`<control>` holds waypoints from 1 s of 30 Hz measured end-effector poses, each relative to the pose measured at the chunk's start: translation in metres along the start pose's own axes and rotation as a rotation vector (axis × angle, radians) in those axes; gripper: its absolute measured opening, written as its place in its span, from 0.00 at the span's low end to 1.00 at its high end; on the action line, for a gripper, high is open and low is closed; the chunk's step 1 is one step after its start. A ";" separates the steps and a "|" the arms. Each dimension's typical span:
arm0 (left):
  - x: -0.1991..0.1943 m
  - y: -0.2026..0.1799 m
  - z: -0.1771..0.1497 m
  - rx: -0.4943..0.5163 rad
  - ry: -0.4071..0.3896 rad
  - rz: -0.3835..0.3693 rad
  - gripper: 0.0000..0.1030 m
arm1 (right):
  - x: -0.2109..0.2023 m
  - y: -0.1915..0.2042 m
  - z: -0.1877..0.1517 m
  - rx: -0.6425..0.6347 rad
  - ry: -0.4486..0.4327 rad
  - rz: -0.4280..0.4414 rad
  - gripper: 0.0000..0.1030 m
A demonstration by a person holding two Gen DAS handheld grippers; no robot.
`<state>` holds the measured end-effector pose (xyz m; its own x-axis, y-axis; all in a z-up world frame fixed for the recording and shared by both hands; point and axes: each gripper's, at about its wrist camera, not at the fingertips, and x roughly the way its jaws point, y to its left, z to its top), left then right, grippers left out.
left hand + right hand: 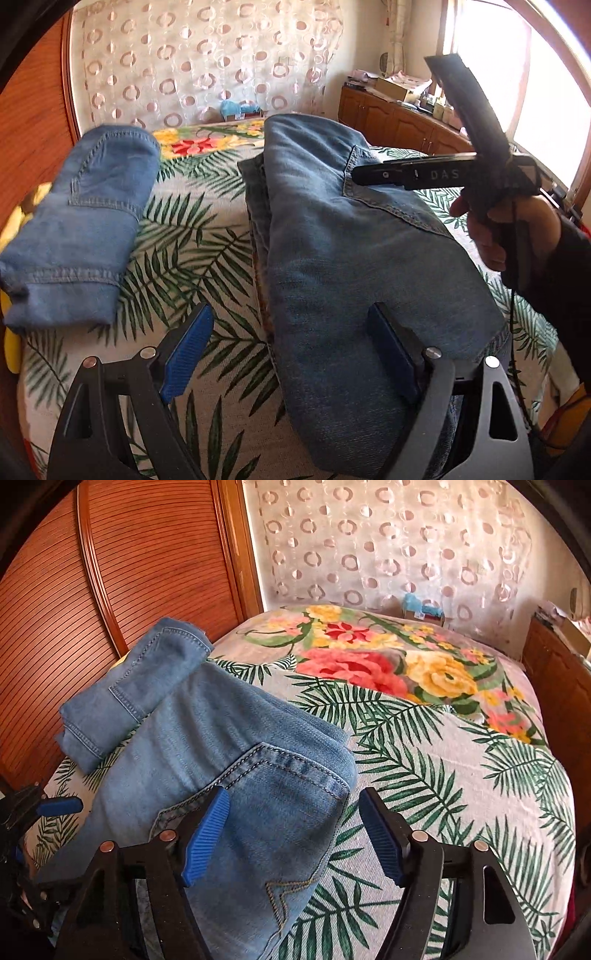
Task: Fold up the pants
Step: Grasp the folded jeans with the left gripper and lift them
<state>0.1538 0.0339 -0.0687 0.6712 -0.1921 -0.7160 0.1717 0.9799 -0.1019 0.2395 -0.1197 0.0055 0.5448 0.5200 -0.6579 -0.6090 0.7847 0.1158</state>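
Lying beside folded jeans [354, 266], smaller folded denim [81, 225]; both hand-held grippers [291, 358] [295, 834] wide open, empty.

Bright daylight throughout, pouring in from the window [517, 74] at the right of the left wrist view, blown out to white glare there. Soft, faint shadows only under the folded jeans [351, 258] on the bedspread [443, 757]. Heavy fisheye bending at the edges, dark corner vignetting, slight blur on the smaller folded jeans [81, 221] at the left.
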 end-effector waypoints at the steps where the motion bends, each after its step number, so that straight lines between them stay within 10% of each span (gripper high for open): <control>1: 0.000 0.002 -0.002 -0.013 0.006 -0.010 0.84 | 0.003 -0.002 0.001 0.008 0.006 0.009 0.76; 7: -0.002 0.010 -0.013 -0.108 0.019 -0.087 0.80 | 0.021 -0.018 0.002 0.079 0.035 0.085 0.80; 14: -0.006 0.005 -0.023 -0.152 0.013 -0.179 0.50 | 0.035 -0.028 0.003 0.133 0.067 0.198 0.79; 20: -0.017 0.011 -0.021 -0.166 -0.010 -0.187 0.16 | 0.029 -0.021 0.008 0.083 0.062 0.243 0.28; 30: -0.044 0.023 -0.014 -0.176 -0.088 -0.210 0.07 | -0.025 0.017 0.031 0.013 -0.106 0.178 0.19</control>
<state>0.1182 0.0652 -0.0493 0.6959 -0.3879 -0.6044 0.1907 0.9112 -0.3652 0.2333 -0.1092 0.0468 0.4875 0.6825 -0.5445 -0.6938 0.6814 0.2330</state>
